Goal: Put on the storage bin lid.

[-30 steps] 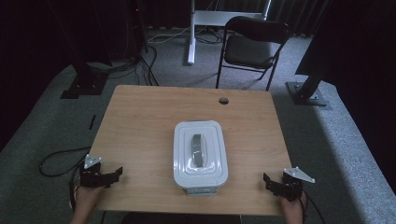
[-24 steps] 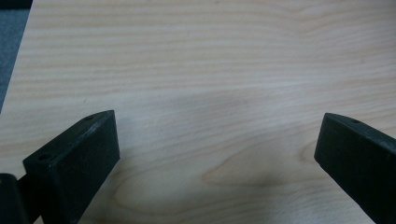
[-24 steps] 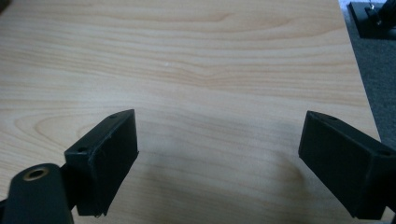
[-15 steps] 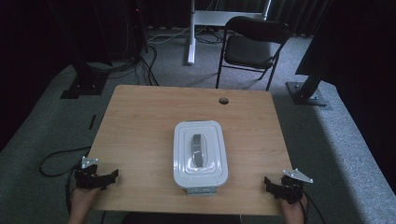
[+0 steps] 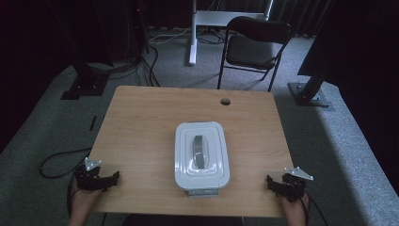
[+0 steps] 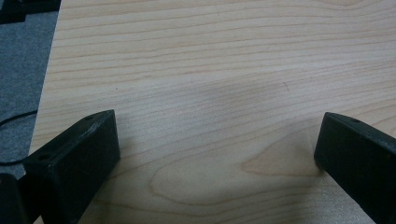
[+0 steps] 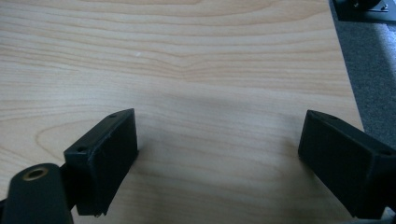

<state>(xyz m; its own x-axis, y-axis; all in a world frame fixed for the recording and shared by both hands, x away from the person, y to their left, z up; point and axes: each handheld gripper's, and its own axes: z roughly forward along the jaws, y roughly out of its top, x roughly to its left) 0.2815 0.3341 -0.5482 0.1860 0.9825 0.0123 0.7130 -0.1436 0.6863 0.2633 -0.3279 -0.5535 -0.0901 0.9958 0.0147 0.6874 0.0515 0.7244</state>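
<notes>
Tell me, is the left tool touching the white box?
Apart. The high view shows bare table between the left tool and the white box.

Dark studio: rig stands (image 5: 310,89), cables (image 5: 141,61)

Light wood tabletop (image 5: 141,132) on grey carpet (image 5: 42,127), black folding chair (image 5: 251,47) behind, white desk leg (image 5: 192,33), dark curtains (image 5: 291,12), floor cables (image 5: 141,61)

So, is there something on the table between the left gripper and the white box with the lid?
Nothing visible. Bare wood lies between the left gripper and the white box; its open fingers have only the table ahead.
</notes>
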